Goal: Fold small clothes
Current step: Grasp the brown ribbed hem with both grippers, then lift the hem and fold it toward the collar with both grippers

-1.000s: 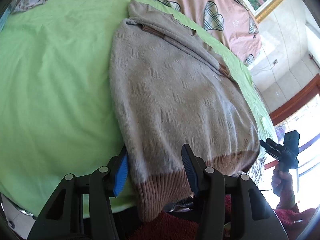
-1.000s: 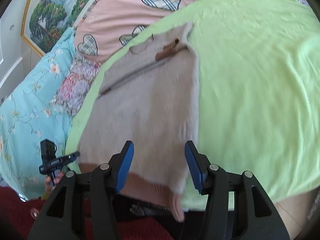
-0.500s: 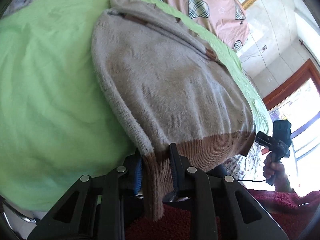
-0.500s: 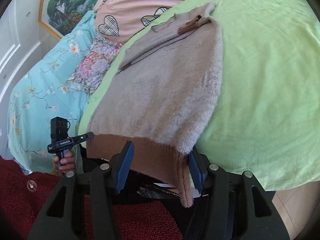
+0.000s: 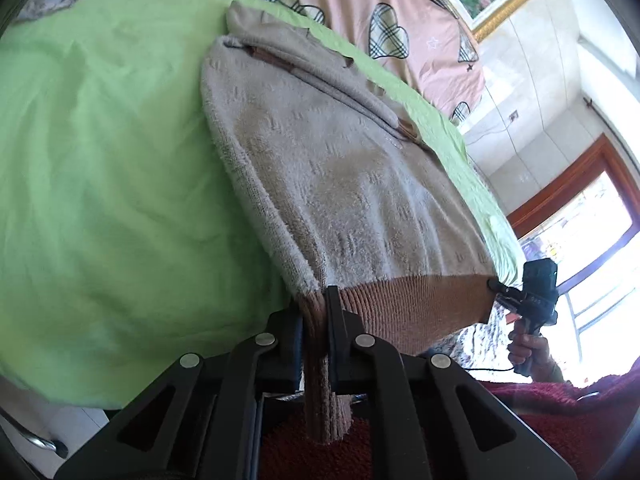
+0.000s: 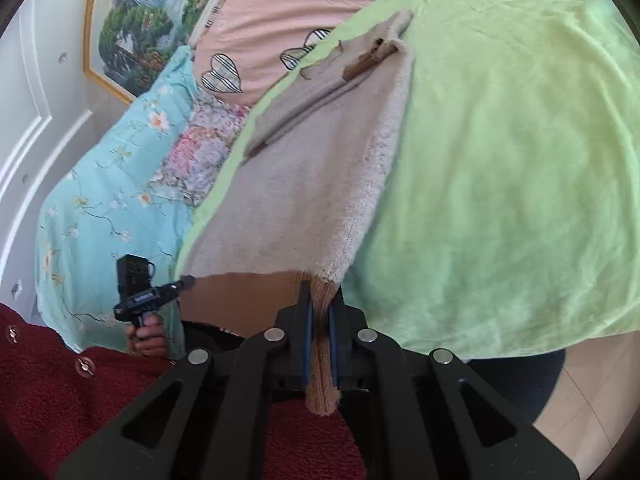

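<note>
A small beige knit sweater (image 5: 340, 168) with a brown ribbed hem lies on the green bedspread, its sleeves folded across the top; it also shows in the right wrist view (image 6: 312, 168). My left gripper (image 5: 318, 312) is shut on the hem's left corner, which hangs down between the fingers. My right gripper (image 6: 322, 300) is shut on the hem's right corner. The hem (image 5: 416, 304) is stretched taut between the two grippers and lifted off the bed's near edge. Each gripper shows in the other's view, the right gripper (image 5: 500, 288) and the left gripper (image 6: 180, 284).
The green bedspread (image 5: 100, 160) covers the bed. A pink quilt with plaid hearts (image 6: 288, 8) and a floral blue quilt (image 6: 112, 184) lie at the head. My red garment (image 6: 60, 380) is below. A window (image 5: 592, 248) is at right.
Both grippers went from open around the hem to shut on its two corners. The hem has lifted and pulled taut between them.
</note>
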Tool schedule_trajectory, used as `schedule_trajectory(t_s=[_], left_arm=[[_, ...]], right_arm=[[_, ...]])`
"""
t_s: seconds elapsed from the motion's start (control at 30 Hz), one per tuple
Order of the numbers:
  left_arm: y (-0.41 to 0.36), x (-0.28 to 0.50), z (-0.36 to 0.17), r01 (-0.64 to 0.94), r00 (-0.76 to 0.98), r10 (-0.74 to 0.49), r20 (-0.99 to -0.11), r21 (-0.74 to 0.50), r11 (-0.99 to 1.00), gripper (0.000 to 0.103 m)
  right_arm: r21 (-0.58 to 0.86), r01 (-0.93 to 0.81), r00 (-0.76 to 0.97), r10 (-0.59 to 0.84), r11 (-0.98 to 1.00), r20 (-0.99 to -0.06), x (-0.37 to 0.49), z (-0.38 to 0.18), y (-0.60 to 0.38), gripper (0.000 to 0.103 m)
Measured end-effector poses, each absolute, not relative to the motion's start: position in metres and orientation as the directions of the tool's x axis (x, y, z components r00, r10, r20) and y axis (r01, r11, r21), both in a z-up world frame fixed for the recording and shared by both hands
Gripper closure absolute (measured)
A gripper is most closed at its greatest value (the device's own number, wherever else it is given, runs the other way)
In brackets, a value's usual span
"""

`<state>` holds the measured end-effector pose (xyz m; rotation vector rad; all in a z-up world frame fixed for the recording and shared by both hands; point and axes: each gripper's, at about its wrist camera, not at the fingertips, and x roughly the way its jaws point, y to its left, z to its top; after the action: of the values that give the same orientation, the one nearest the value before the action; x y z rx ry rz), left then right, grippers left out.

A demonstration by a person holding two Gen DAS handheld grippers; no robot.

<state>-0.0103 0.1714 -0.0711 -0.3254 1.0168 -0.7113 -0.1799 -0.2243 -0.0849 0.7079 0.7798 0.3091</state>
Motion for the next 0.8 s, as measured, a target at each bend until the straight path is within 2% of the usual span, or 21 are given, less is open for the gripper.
schedule_trajectory(t_s=[0.27,0.53,0.67,0.8], left_arm=[[0.166,0.008,-0.024,0.451,0.395,-0.713,-0.580,-0.554,0.700,0.096],[0.160,0.089,0.040,0.470,0.544,-0.730,-0.413,-0.571,0.673,0.096],[0.141,0.143,0.064,0.476,0.584,-0.716,-0.384,-0.552,0.684,0.097],[0.120,0.193,0.078,0.484,0.590,-0.695,-0.411,-0.509,0.712,0.097]], right_arm=[[0.726,-0.120,0.762,0.531,0.677,-0.370,-0.165,-0.044,-0.224,0.095],[0.688,-0.179,0.863,0.448,0.704,-0.234,-0.111,0.014,-0.249,0.095],[0.684,-0.145,0.898,0.385,0.715,-0.212,-0.073,0.028,-0.273,0.095],[0.681,-0.094,0.905,0.348,0.726,-0.247,-0.019,0.038,-0.296,0.095]])
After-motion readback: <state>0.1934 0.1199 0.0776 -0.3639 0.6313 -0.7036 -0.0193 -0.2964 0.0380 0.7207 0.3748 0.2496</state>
